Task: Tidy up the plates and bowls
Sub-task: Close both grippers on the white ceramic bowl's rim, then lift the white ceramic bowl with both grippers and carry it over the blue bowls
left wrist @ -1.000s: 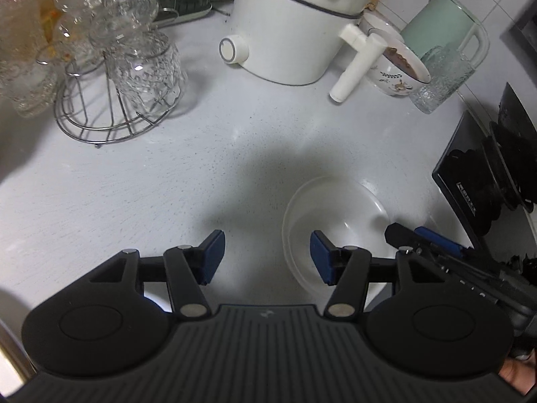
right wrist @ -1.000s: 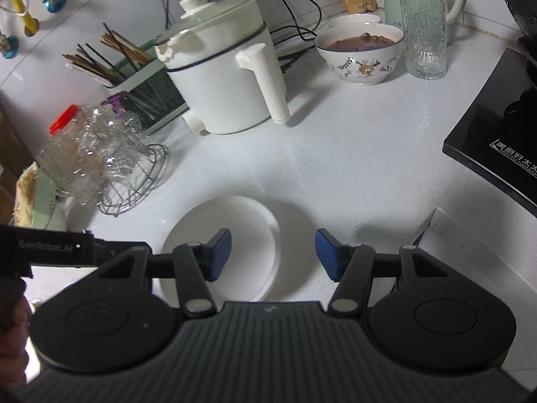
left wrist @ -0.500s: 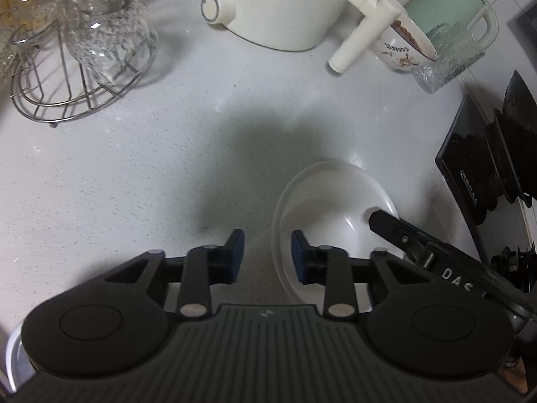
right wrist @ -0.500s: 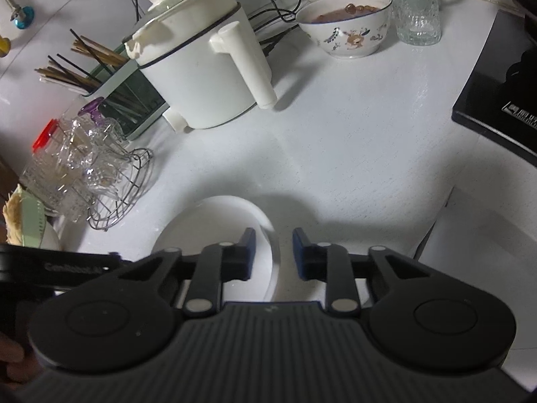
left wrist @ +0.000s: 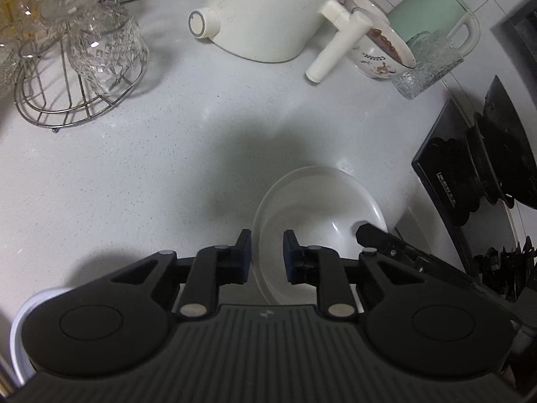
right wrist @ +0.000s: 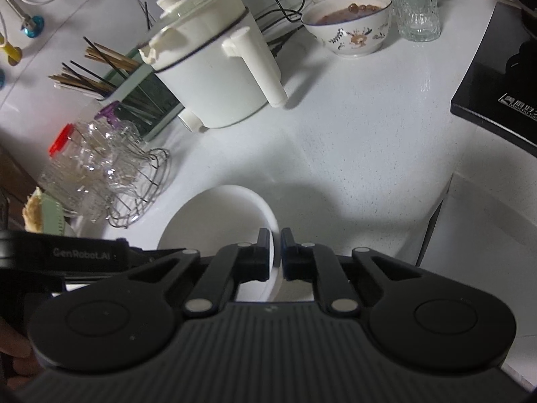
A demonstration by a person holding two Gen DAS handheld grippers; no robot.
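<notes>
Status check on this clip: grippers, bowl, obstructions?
Left gripper shut on white bowl near rim. Right gripper shut on opposite rim. Bowl on counter. Nothing in the way.

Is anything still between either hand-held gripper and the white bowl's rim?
No. The left hand-held gripper is shut on the near left rim of the white bowl, and the right hand-held gripper pinches its right rim. Nothing sits between pads and rim.

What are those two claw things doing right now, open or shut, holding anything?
Left gripper: shut on the left rim of the white bowl.
Right gripper: shut on the right rim of the same bowl.
</notes>
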